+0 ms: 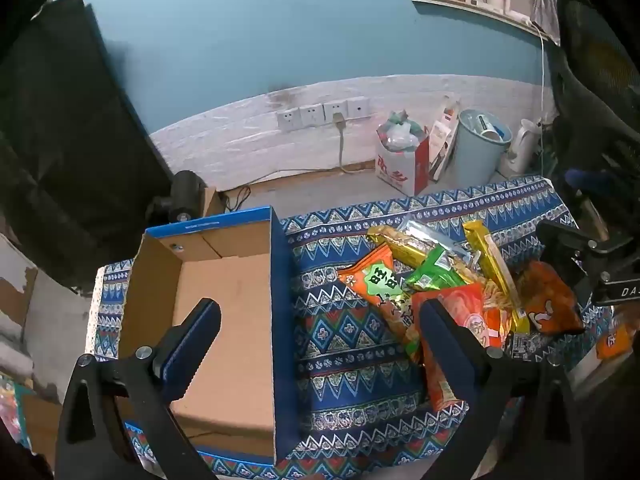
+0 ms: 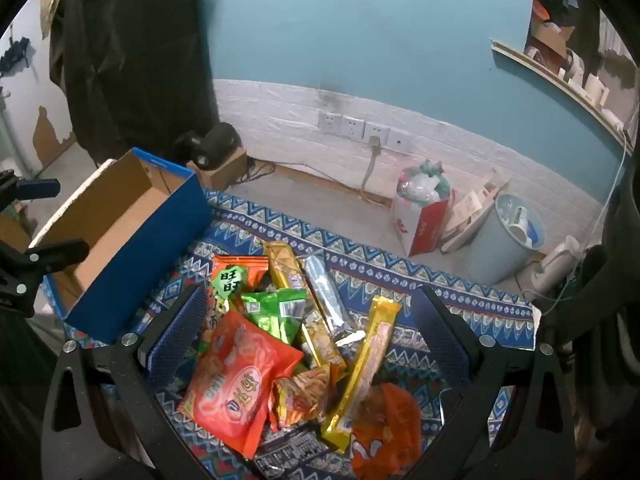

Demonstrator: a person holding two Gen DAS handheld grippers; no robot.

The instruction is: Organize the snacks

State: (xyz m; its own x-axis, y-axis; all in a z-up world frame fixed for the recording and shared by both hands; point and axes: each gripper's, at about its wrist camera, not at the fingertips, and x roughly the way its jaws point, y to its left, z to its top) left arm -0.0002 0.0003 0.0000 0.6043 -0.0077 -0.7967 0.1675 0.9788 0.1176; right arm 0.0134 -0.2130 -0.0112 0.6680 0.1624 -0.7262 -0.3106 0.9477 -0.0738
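A blue cardboard box [image 1: 224,320], open at the top with bare brown cardboard inside, sits at the left end of the tabletop [image 1: 344,352], which is covered by a blue patterned cloth. The snack pile [image 2: 288,344] lies to the right of the box, near the middle of the tabletop and apart from the box wall.

The left gripper [image 1: 316,316] hangs over the box's right wall, its jaws wide apart: the left finger is above the box floor, the right one above the near edge of the pile, holding nothing. The right gripper [image 2: 310,308] hangs over the pile with its jaws wide apart too, one finger on each side of the heap, gripping nothing.

In the pile, a large red-orange packet [image 2: 236,384] lies nearest the front edge on the left side. A green packet [image 2: 272,312] rests just behind it, and an orange packet with a green label [image 2: 234,276] lies at the box-side edge. A long gold stick pack [image 2: 364,364] runs diagonally across the right side, its lower end over an orange bag [image 2: 384,432]. A silver foil pack [image 2: 326,296] and a gold-wrapped pack [image 2: 286,268] lie side by side at the rear.

On the floor beyond the tabletop stand a pale blue bin [image 2: 504,236] and a red-and-white bag [image 2: 420,224].
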